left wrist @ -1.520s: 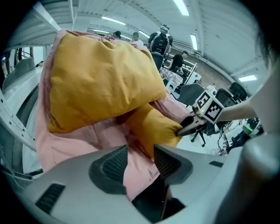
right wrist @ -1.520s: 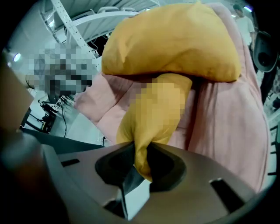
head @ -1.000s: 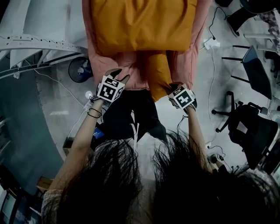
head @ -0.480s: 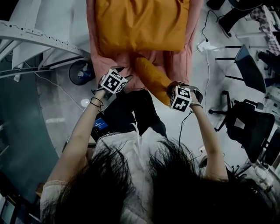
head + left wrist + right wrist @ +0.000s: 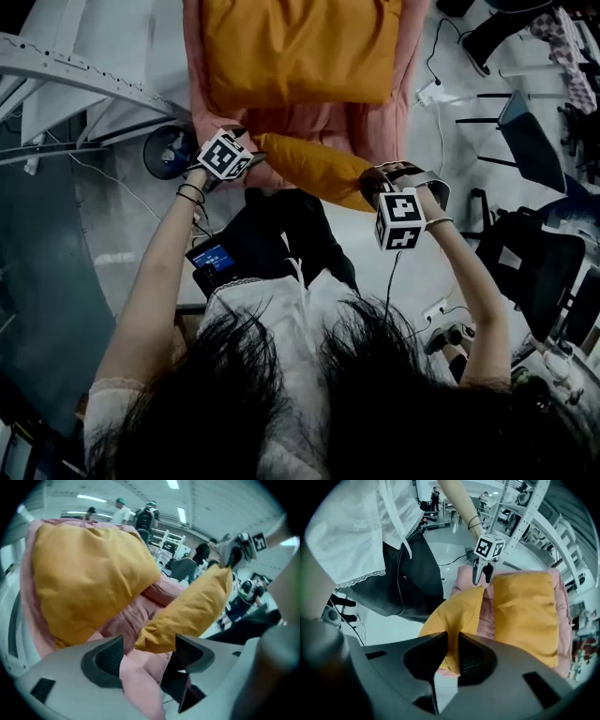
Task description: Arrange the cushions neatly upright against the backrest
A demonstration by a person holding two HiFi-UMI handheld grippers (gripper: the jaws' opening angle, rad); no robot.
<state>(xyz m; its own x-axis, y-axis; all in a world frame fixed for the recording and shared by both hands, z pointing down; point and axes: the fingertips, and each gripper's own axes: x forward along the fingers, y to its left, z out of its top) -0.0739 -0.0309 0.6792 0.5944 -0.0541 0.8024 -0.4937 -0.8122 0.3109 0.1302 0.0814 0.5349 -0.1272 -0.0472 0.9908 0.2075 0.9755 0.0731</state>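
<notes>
Head view: the small long cushion of orange fabric (image 5: 314, 169) hangs almost level over the front of the pink padded armchair (image 5: 319, 122), with its long axis running from the left gripper (image 5: 246, 150) to the right gripper (image 5: 370, 186). The large orange cushion (image 5: 295, 52) stands at the backrest.
Left gripper view: the jaws are apart and have just been opening. The cushion's corner lies between them, not pressed.
Right gripper view: the jaws are clamped on the far end, pointing down. I judge that this hand alone carries it.

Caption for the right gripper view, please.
Right gripper shut on a corner of the small orange cushion at the pink seat, where a larger orange cushion leans on the backrest.
</notes>
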